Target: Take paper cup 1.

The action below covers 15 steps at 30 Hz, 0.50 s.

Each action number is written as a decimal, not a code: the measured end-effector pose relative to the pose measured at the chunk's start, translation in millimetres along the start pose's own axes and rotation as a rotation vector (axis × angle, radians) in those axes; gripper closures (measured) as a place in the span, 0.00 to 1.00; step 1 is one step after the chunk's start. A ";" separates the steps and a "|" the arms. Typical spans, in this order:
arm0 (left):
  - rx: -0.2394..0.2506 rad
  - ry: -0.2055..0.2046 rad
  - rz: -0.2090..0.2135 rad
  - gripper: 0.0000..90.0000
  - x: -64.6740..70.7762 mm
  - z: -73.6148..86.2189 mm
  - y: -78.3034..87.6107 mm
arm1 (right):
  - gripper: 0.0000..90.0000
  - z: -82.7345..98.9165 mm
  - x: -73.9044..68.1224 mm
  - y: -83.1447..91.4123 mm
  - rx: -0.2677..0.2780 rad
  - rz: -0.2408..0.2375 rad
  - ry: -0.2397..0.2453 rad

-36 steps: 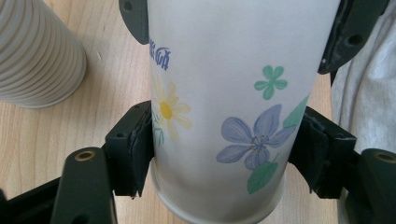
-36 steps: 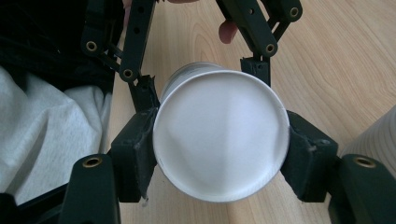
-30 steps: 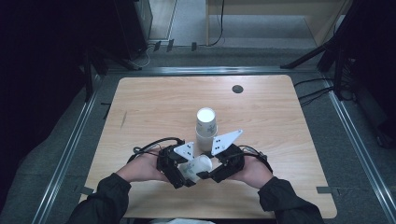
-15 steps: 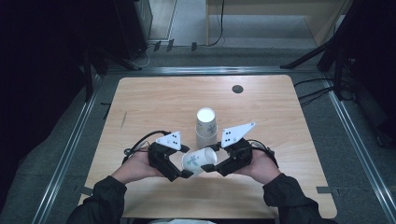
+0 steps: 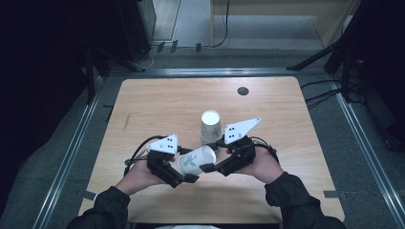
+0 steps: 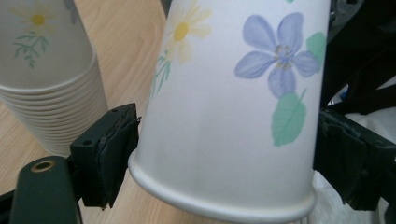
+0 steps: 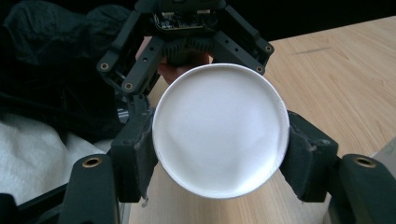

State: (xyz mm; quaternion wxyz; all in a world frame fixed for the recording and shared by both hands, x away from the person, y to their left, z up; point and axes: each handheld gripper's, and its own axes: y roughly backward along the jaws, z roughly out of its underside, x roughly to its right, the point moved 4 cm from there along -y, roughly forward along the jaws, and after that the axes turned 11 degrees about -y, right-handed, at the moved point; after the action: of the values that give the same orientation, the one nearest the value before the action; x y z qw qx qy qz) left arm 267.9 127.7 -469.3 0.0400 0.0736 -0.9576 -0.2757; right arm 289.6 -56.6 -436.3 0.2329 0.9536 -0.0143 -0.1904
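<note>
On the left of the high view, the left claw (image 5: 188, 177) sits at the wide, rimmed mouth end of a paper cup (image 5: 197, 160). In the left gripper view its two pads flank the cup (image 6: 229, 107) just above the rolled rim. The left pad meets the wall and the right one looks close against it, but I cannot tell for sure that both press. Its jaws have just been closing with the cup between them.

The cup lies on its side between the two claws, held above the wooden counter (image 5: 157, 105). Its long axis runs from the left claw toward the right claw (image 5: 210, 168), mouth to the left, flat base to the right. Both hands are equally near it.

The right claw pinches the base end. The right gripper view shows the white round bottom (image 7: 220, 129) squeezed between its two black pads.

The cup is white paper, printed with a purple flower, a yellow daisy and green leaves.

Just behind stands an upside-down stack of matching cups (image 5: 210, 125), apart from the held one.
</note>
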 end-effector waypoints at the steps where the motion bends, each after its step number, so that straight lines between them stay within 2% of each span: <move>1: 0.007 0.008 -0.001 0.15 -0.2 0.8 0.8 | 0.39 -1.5 -0.3 -0.4 0.005 -0.003 0.000; 5: 0.019 0.020 -0.003 0.15 0.0 3.6 3.3 | 0.39 -7.4 -2.9 -2.1 0.018 -0.029 0.005; 8: 0.052 0.024 0.013 0.15 2.5 2.8 4.8 | 0.39 -9.4 -4.7 -4.4 0.021 -0.039 0.011; 10: 0.064 0.016 0.015 0.17 3.2 2.1 6.4 | 0.39 -9.7 -4.5 -5.3 0.018 -0.045 0.013; 12: 0.075 0.007 0.011 0.25 3.2 2.0 8.8 | 0.39 -9.4 -4.3 -4.7 0.017 -0.050 0.011; 15: 0.065 0.000 0.015 0.27 2.9 1.6 10.6 | 0.39 -9.7 -4.2 -4.7 0.021 -0.050 0.011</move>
State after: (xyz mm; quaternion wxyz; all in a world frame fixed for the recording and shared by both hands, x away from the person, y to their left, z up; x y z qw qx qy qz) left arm 263.6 136.9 -464.9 0.0394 0.0679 -0.9666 -0.2441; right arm 289.0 -47.7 -429.0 0.2182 0.9571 0.0087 -0.1906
